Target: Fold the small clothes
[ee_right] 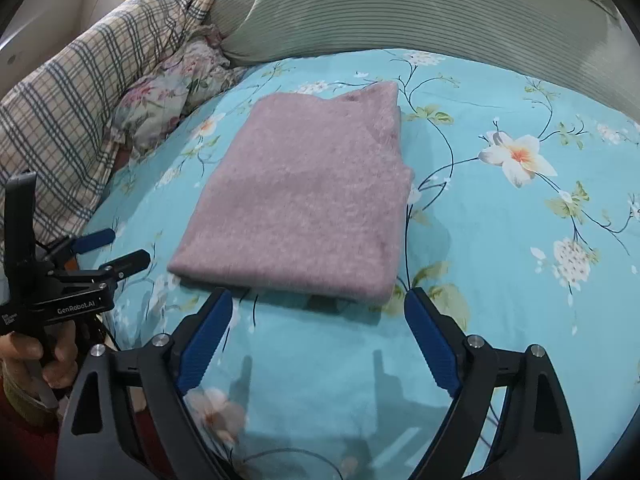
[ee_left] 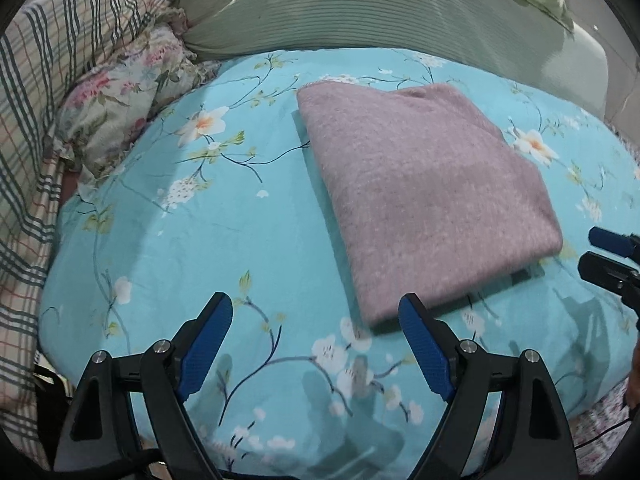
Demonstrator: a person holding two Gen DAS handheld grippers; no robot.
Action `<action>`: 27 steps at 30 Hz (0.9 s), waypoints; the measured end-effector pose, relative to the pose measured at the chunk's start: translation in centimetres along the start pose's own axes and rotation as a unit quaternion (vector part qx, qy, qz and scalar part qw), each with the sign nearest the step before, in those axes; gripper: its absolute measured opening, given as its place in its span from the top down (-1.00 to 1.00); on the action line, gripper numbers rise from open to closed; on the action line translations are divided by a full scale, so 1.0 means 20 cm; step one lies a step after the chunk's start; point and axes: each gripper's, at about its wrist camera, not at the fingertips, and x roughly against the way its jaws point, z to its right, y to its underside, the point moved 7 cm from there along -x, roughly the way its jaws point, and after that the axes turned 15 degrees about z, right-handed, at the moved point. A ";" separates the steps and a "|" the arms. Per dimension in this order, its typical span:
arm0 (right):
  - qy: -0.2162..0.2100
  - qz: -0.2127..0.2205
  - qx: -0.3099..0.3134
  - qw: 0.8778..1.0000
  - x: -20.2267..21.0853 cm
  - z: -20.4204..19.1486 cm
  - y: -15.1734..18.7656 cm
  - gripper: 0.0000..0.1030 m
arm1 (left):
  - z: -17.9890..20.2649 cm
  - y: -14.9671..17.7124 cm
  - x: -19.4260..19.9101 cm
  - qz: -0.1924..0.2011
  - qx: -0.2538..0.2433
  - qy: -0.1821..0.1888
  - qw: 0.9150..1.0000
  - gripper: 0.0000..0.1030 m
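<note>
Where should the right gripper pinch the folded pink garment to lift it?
Probably the near folded edge of the pink garment, approached low from the front. It lies flat on the blue floral sheet, and that thick rounded edge sits right ahead of the open right gripper.

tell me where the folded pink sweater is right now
The folded pink sweater lies flat on the blue floral bedsheet, centred in the right wrist view just beyond the open right gripper, with the green striped pillow behind it.

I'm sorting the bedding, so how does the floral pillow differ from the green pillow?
The floral pillow is small, crumpled and printed with pink flowers; the green pillow is far larger, smooth and finely striped. The floral pillow sits tucked against the plaid blanket; the green pillow spans the bed's head. Both rest on the blue sheet.
</note>
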 end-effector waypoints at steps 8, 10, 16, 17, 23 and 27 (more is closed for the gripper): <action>-0.001 -0.008 0.012 1.000 0.06 -0.04 0.07 -0.80 | 0.03 0.07 0.11 -0.001 -0.034 -0.017 0.999 -0.68; -0.001 -0.008 0.017 1.000 0.07 -0.05 0.07 -0.81 | 0.04 0.08 0.13 0.002 -0.037 -0.015 0.999 -0.69; 0.000 0.001 0.023 1.000 0.10 -0.07 0.06 -0.82 | 0.05 0.07 0.17 0.010 -0.041 -0.016 0.999 -0.70; 0.000 0.002 0.023 1.000 0.11 -0.07 0.05 -0.82 | 0.05 0.07 0.17 0.011 -0.040 -0.016 0.999 -0.70; -0.004 0.007 0.020 1.000 0.11 -0.09 0.03 -0.83 | 0.04 0.04 0.18 0.016 -0.029 -0.010 0.999 -0.70; -0.005 0.013 0.025 1.000 0.11 -0.11 -0.01 -0.83 | 0.05 0.00 0.18 0.028 -0.027 -0.009 0.999 -0.71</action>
